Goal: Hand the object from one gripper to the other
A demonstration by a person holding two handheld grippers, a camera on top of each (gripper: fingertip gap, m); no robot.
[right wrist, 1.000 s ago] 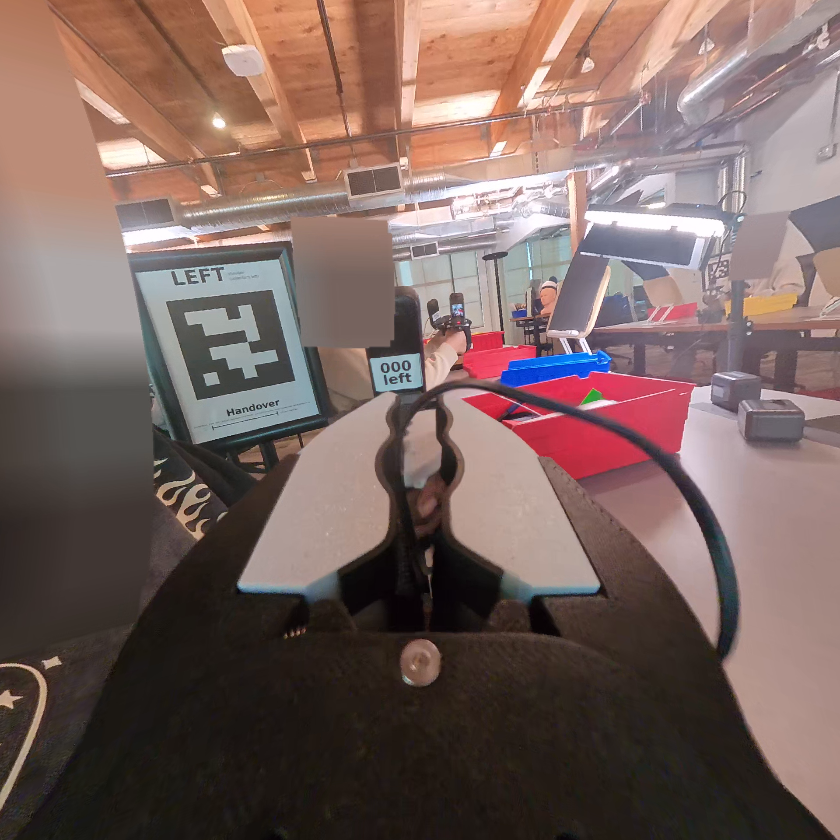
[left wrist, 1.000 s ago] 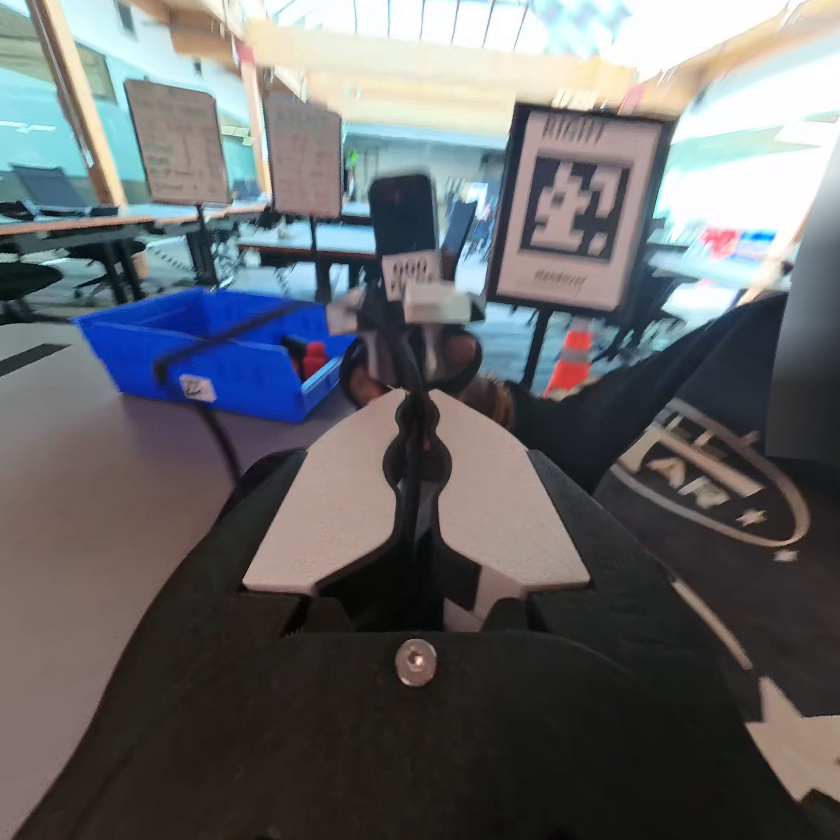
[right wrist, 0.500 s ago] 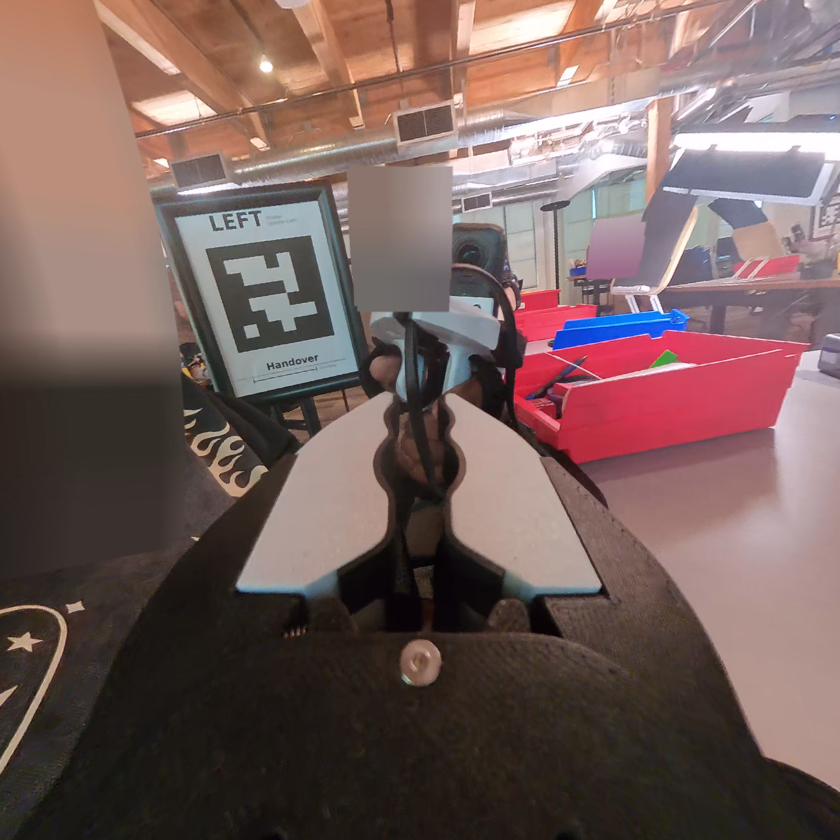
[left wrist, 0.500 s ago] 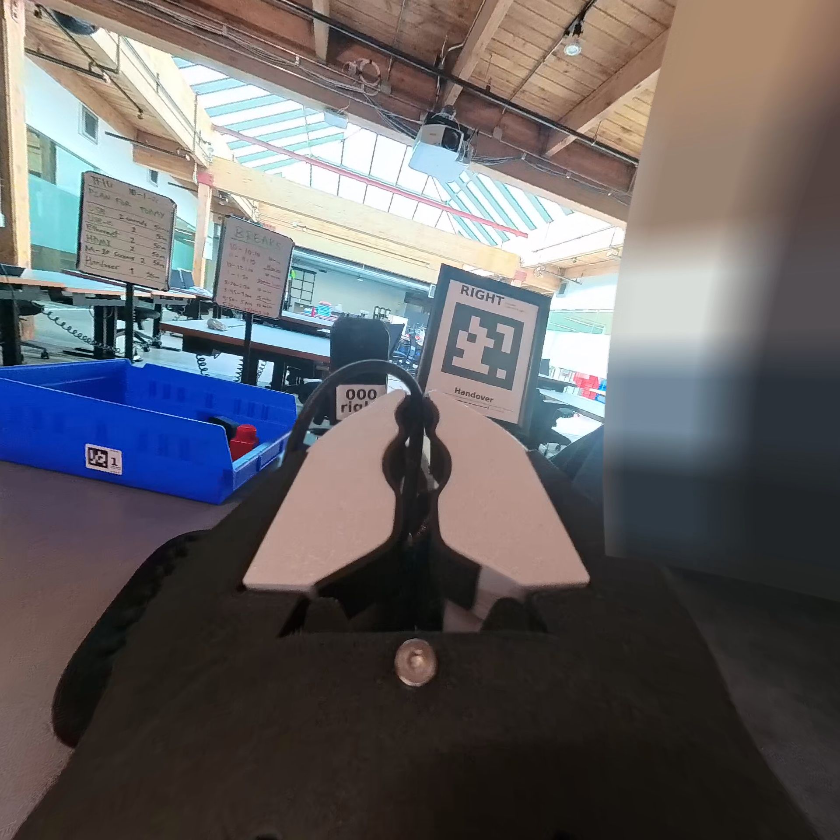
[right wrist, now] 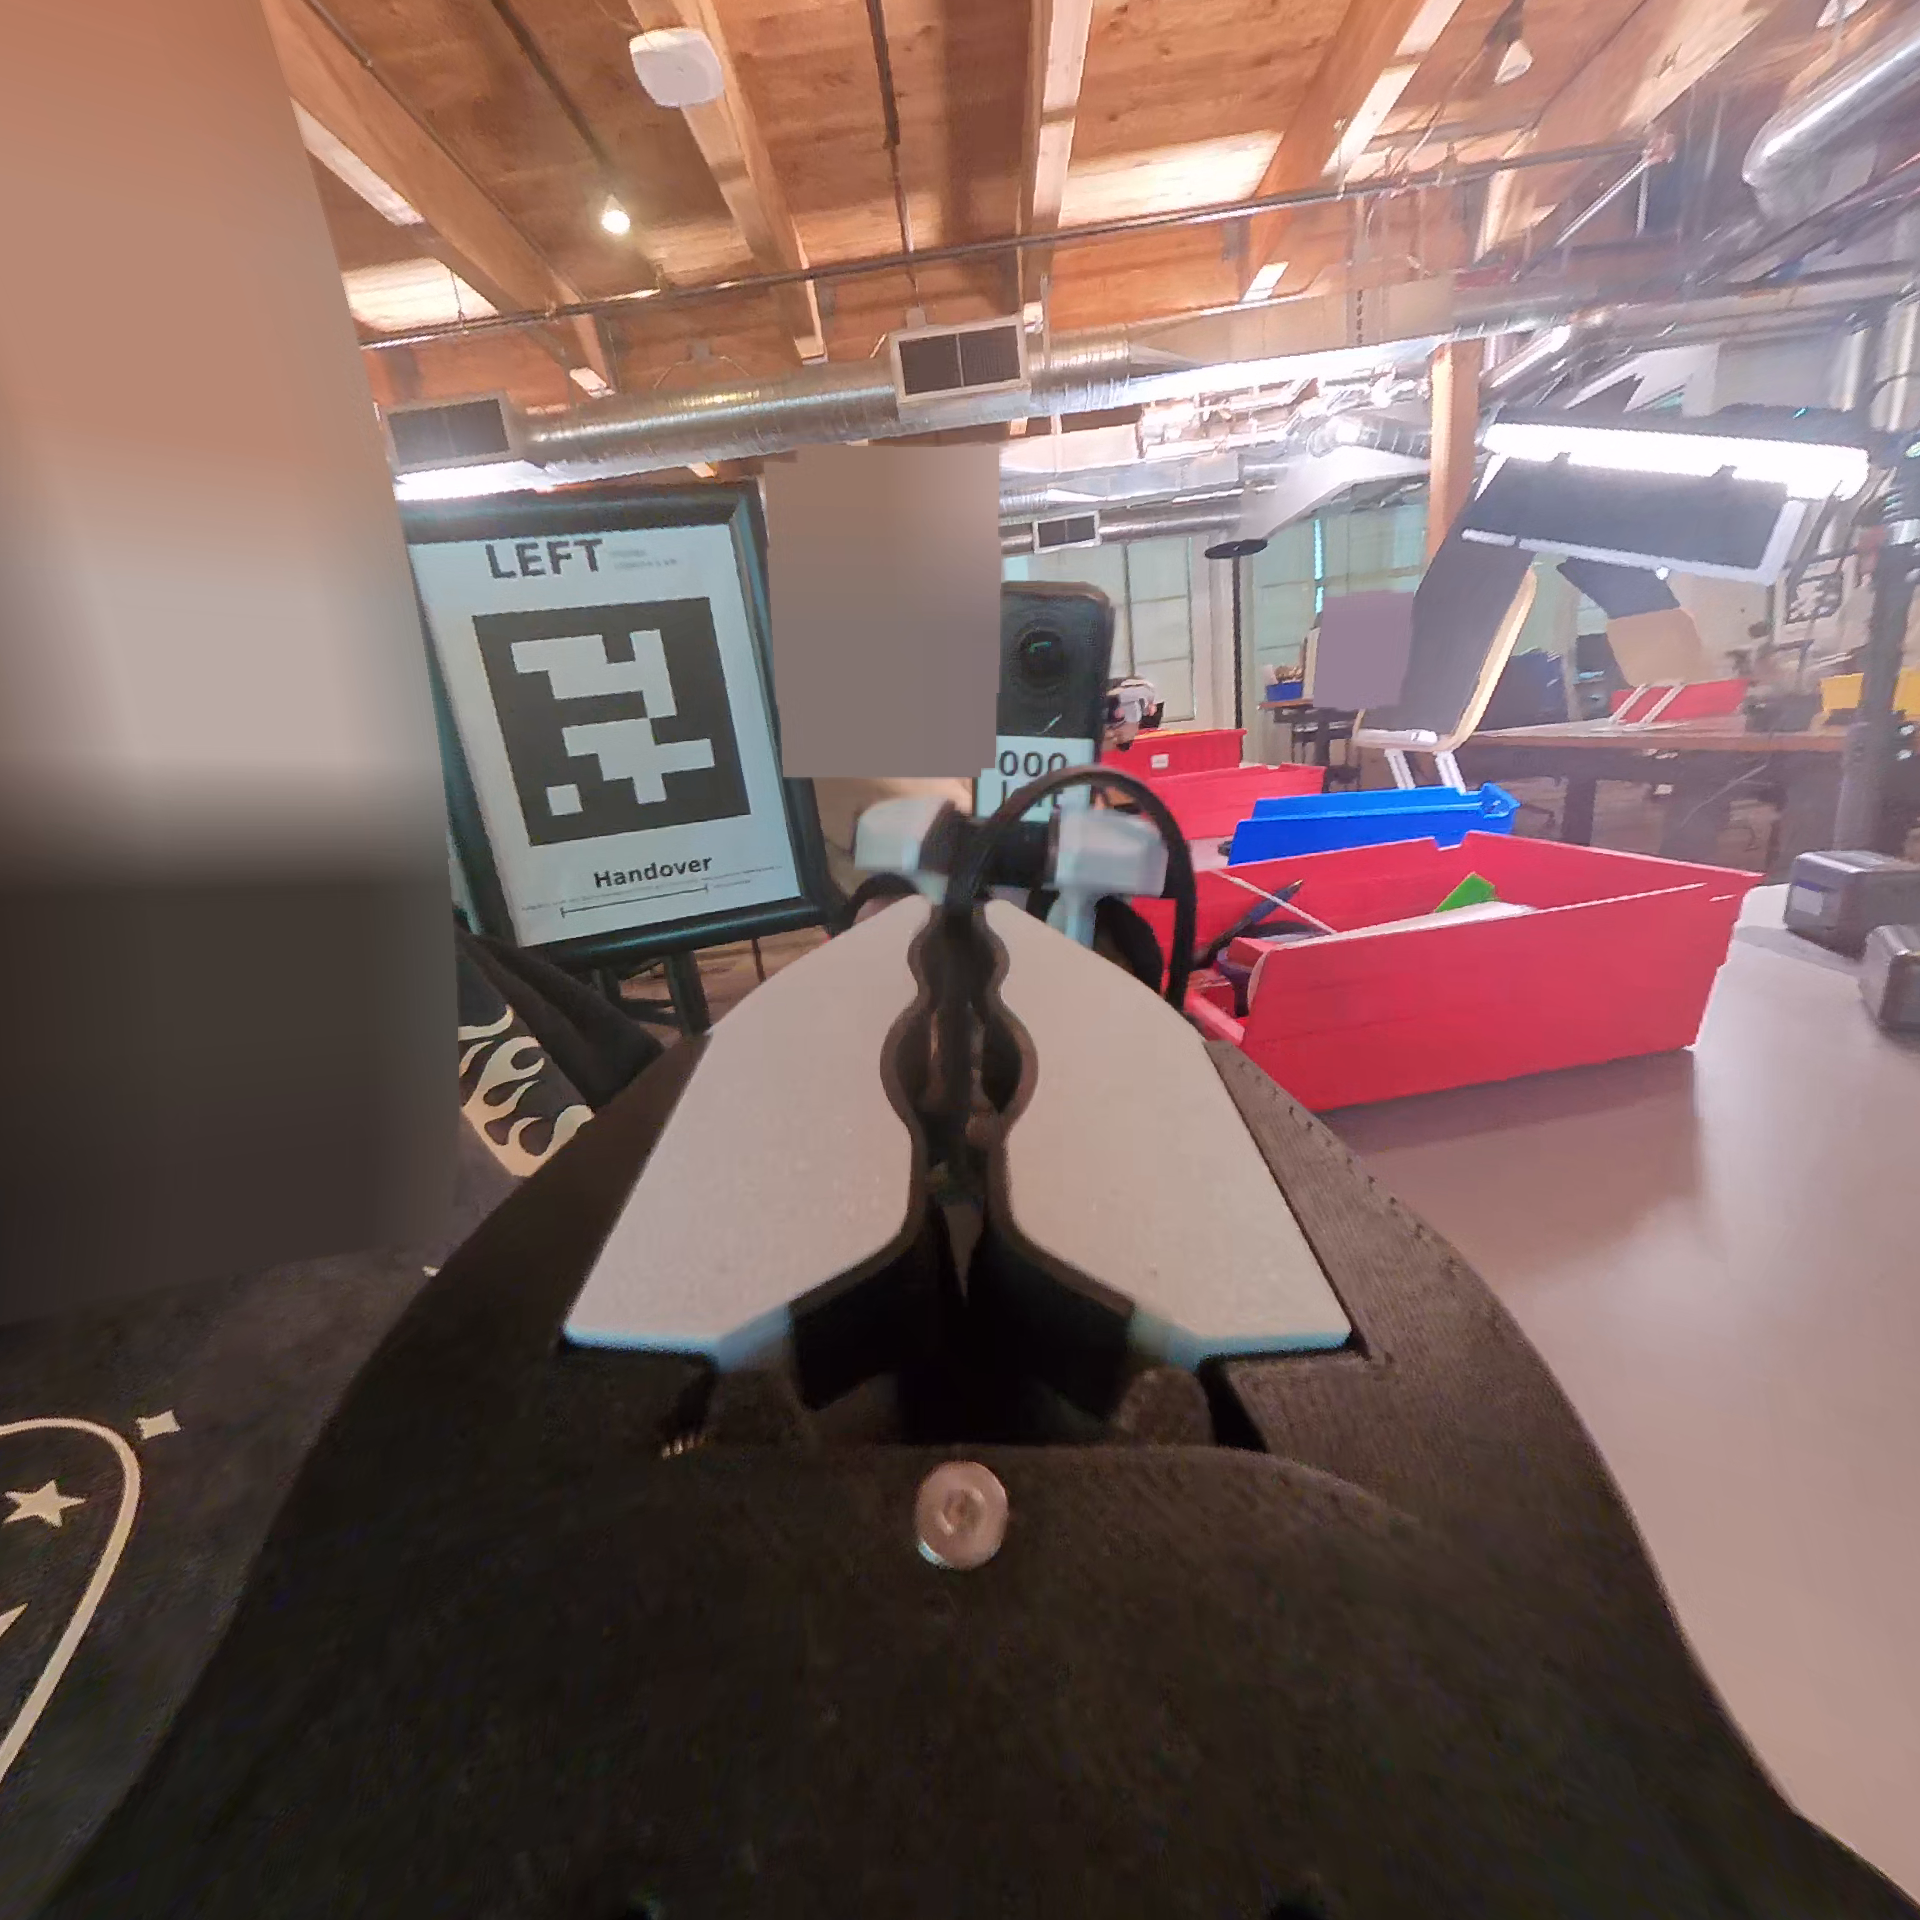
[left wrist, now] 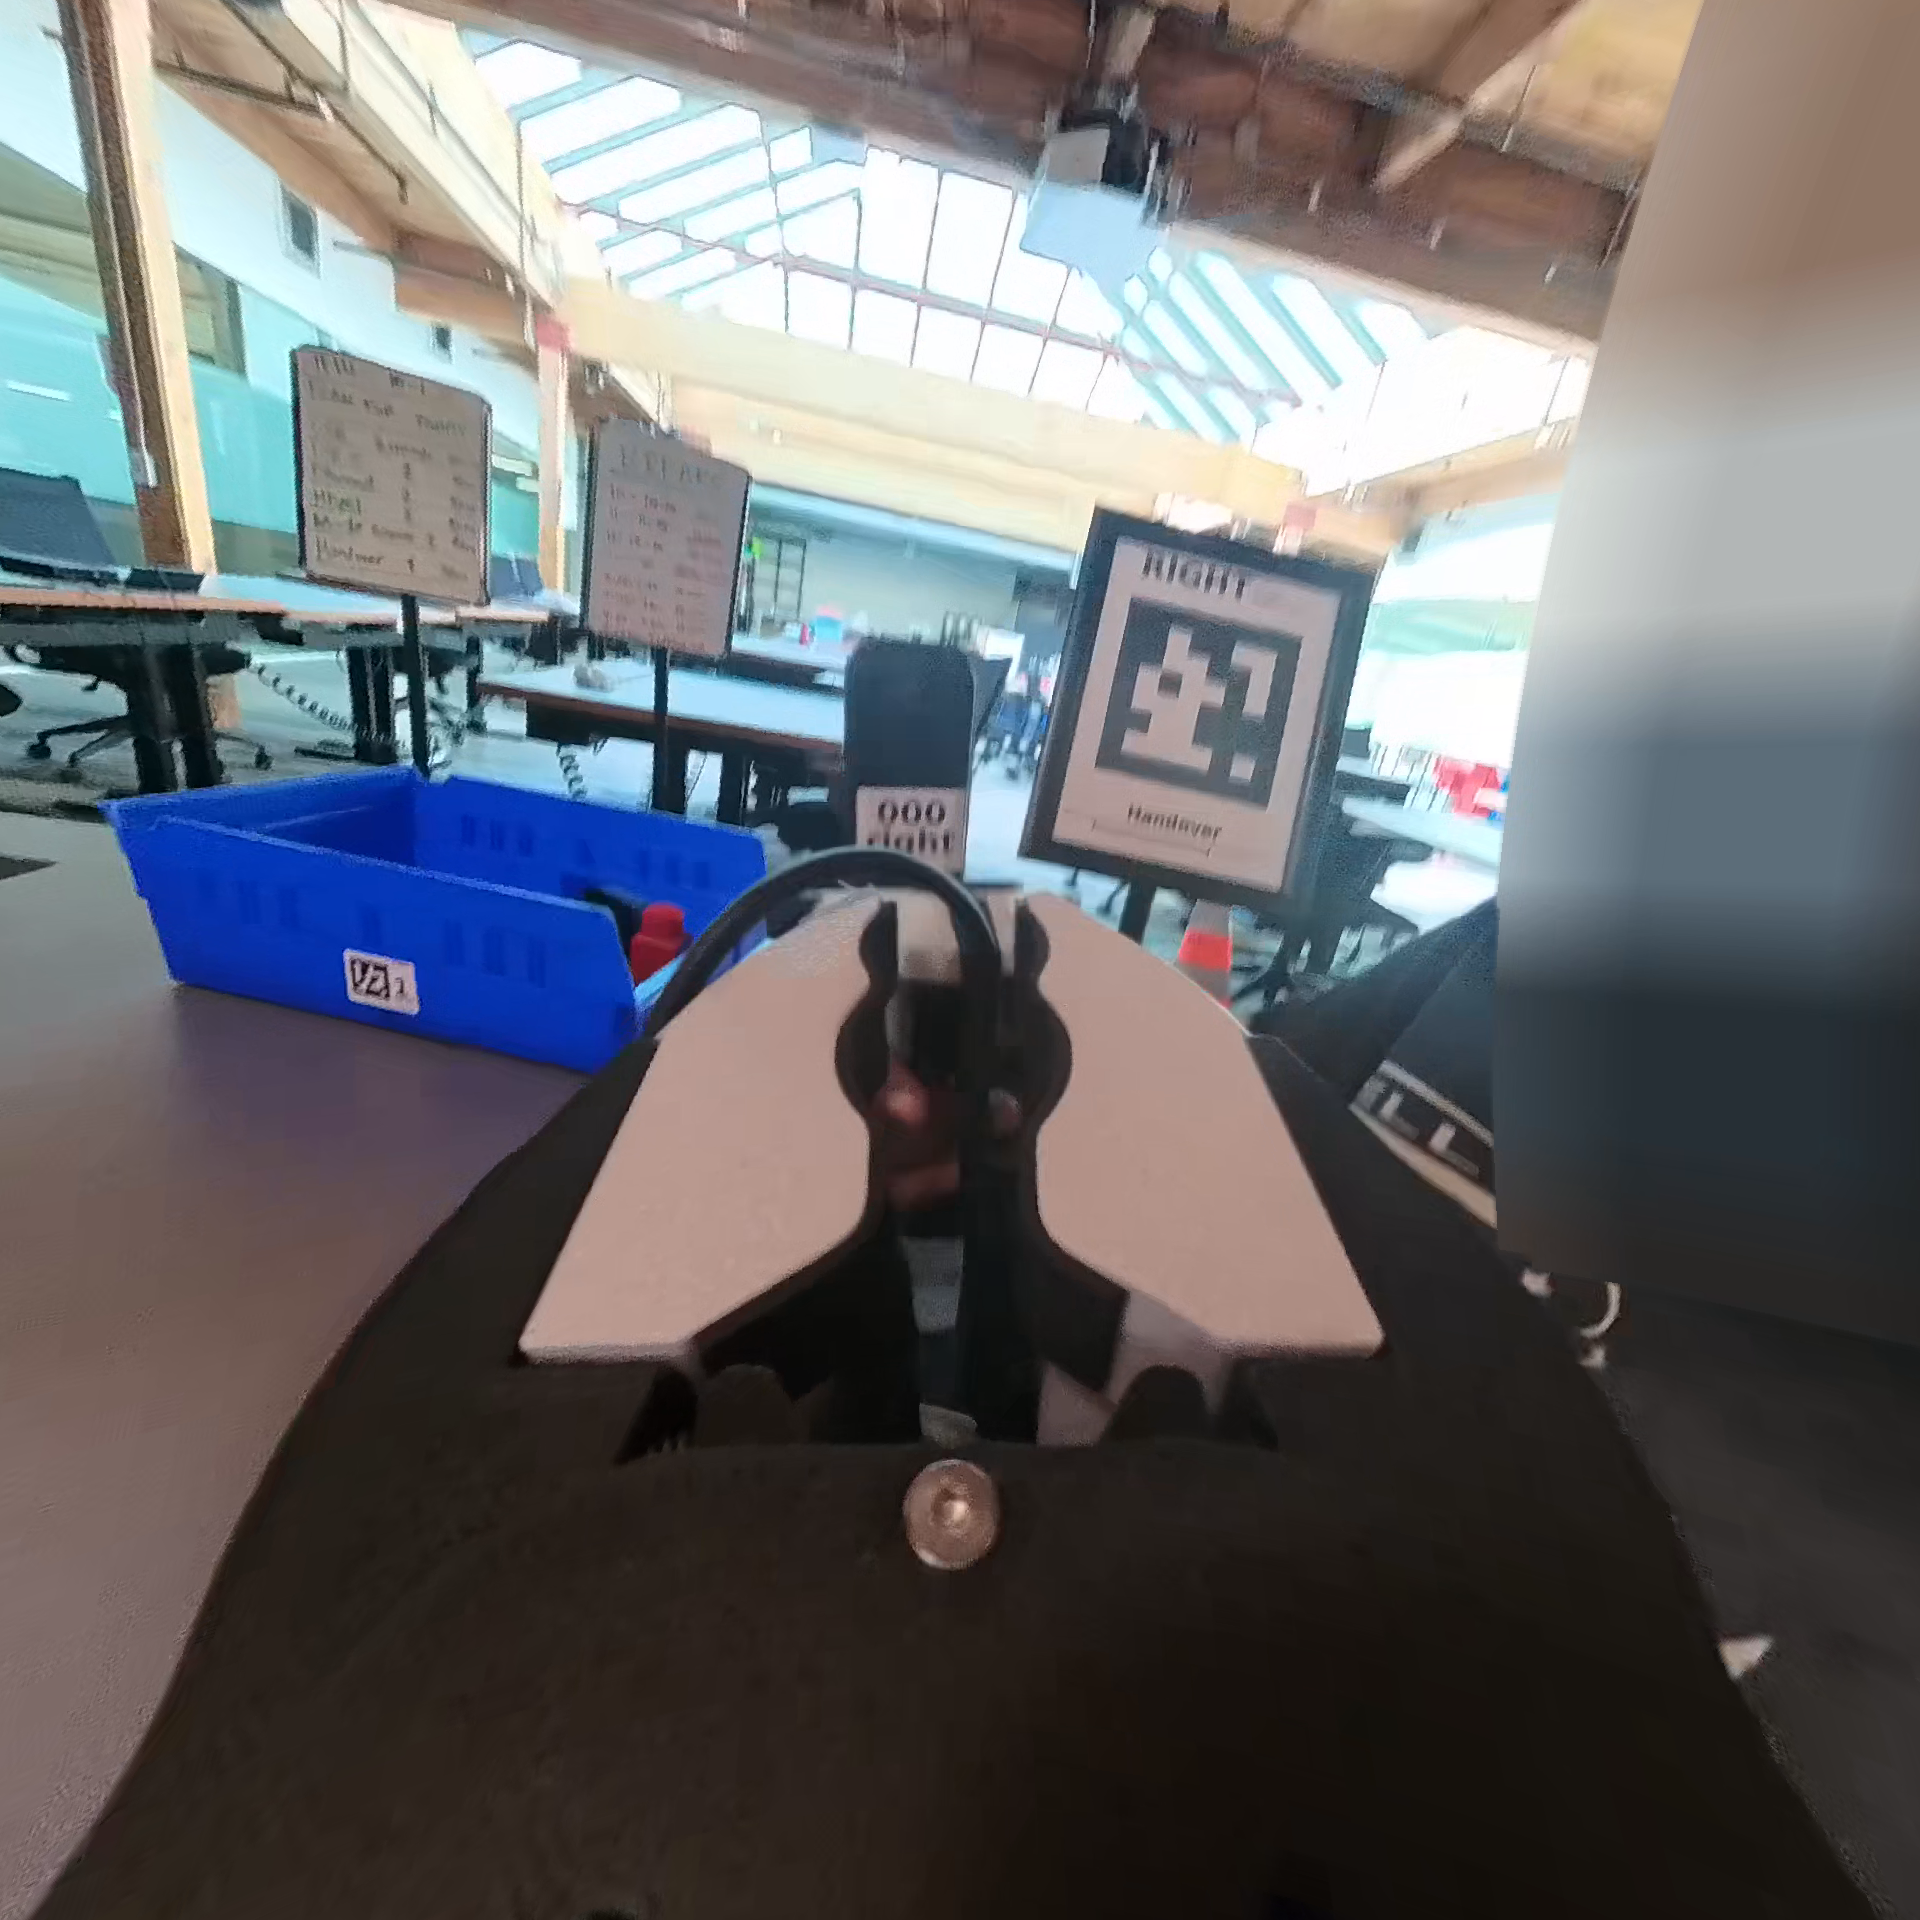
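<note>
A thin black cable (left wrist: pixel 790 878) arches over the tips of my left gripper (left wrist: pixel 954 920), whose white fingers stand apart around it, open. My right gripper (right wrist: pixel 954 914) is shut on the same cable (right wrist: pixel 1172 883), which runs down between its closed fingers. The two grippers face each other tip to tip above the table edge. In the right wrist view the left gripper (right wrist: pixel 997 847) shows just beyond, its white fingertips spread wide on either side of the cable. The right gripper's black camera body (left wrist: pixel 909 717) shows behind the left fingertips.
A blue bin (left wrist: pixel 416 904) stands on the grey table (left wrist: pixel 208 1195) to the left. A red bin (right wrist: pixel 1455 966) with small items stands to the right, with grey devices (right wrist: pixel 1849 904) beyond. Framed marker signs (left wrist: pixel 1195 717) (right wrist: pixel 613 717) stand behind. A person's dark clothing (left wrist: pixel 1382 1039) is close by.
My left gripper has opened and let go of the cable. My right gripper has stayed shut on it. Both views have shifted a little.
</note>
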